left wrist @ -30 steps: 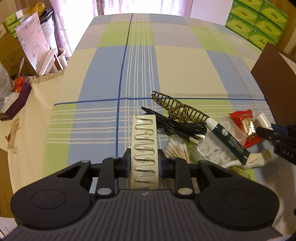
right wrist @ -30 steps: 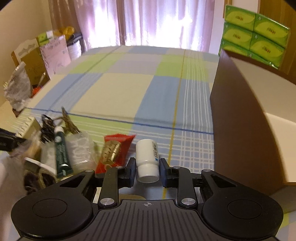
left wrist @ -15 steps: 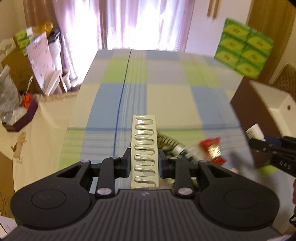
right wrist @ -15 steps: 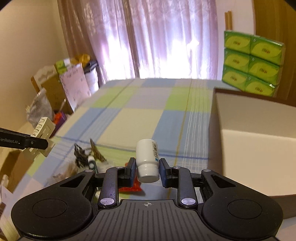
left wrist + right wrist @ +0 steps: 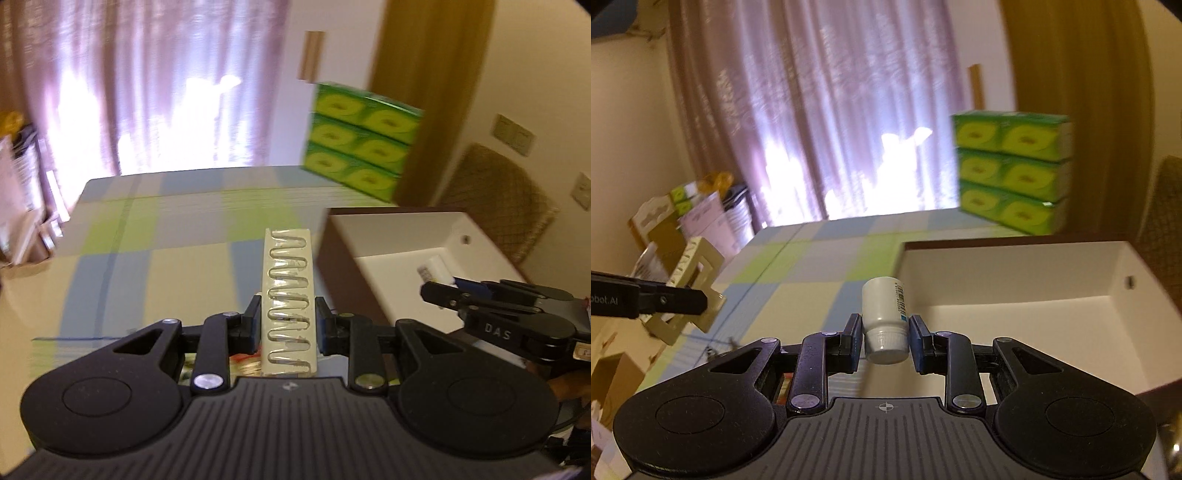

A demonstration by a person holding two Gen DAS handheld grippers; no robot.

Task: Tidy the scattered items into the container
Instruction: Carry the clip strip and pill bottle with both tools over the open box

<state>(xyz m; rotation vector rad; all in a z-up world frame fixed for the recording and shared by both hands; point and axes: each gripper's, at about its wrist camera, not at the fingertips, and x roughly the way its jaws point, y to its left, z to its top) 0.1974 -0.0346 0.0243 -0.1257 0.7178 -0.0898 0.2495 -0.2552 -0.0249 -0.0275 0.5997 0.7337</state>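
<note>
Ahead and right of the right gripper (image 5: 885, 338), clamped on the white bottle (image 5: 884, 317), the open box (image 5: 1015, 280) is nearer. The left gripper (image 5: 288, 326), gripping the cream clip (image 5: 289, 299), has it further right.

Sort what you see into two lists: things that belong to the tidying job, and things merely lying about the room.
Part of the job:
cream hair clip, in the left gripper
white bottle, in the right gripper
open box

Just lying about:
green tissue packs
curtain
wicker chair
</note>
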